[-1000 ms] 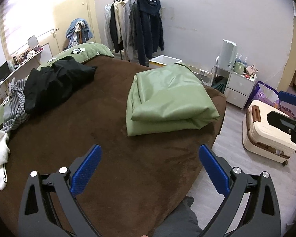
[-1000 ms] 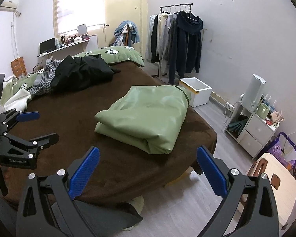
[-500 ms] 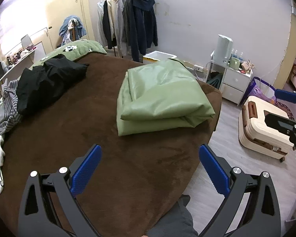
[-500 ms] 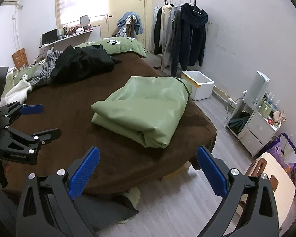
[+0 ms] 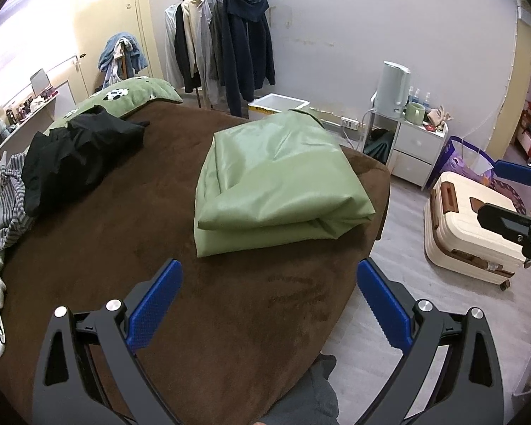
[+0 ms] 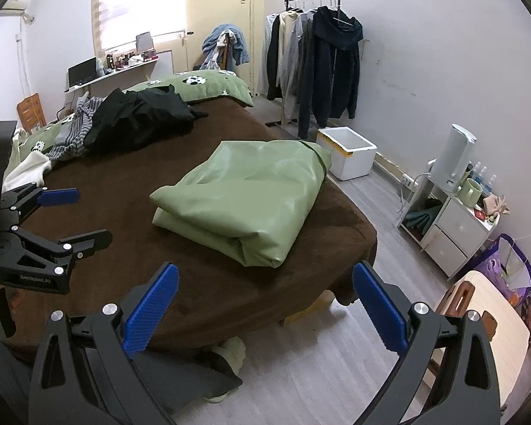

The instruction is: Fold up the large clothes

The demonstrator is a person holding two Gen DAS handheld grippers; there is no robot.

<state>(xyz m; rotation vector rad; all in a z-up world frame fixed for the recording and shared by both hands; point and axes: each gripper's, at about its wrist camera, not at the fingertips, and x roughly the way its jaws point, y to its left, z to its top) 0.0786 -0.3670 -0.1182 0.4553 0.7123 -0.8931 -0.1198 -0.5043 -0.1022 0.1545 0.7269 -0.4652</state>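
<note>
Both tongs stood with jaws wide apart, gripping nothing: left tongs [image 5: 269, 294] over the near part of the bed, right tongs [image 6: 265, 294] over the bed's near corner and the floor.

Green garment [image 5: 279, 180] lay ahead of both, already folded into a thick packet on the brown bed cover [image 5: 159, 248], close to the bed's right edge.

Risks, as judged:
- Slick-looking fabric; a pinch on the top layer alone would likely peel the fold open.
- Packet sat near the edge; a push to the right could slide it to the floor.
- Puffy layers may spring apart if left unpressed.

Further left of the tongs: black clothes [image 5: 78, 156] and a striped piece [image 5: 9, 209], heaped and unfolded.

Containers:
- White box [image 6: 347, 156] beyond the bed: open, contents hidden.
- Cream suitcase [image 5: 470, 226], right of left tongs: shut.
- Purple bag [image 5: 467, 159] behind it: contents unclear.
- White drawers [image 6: 453, 226]: shut.
</note>
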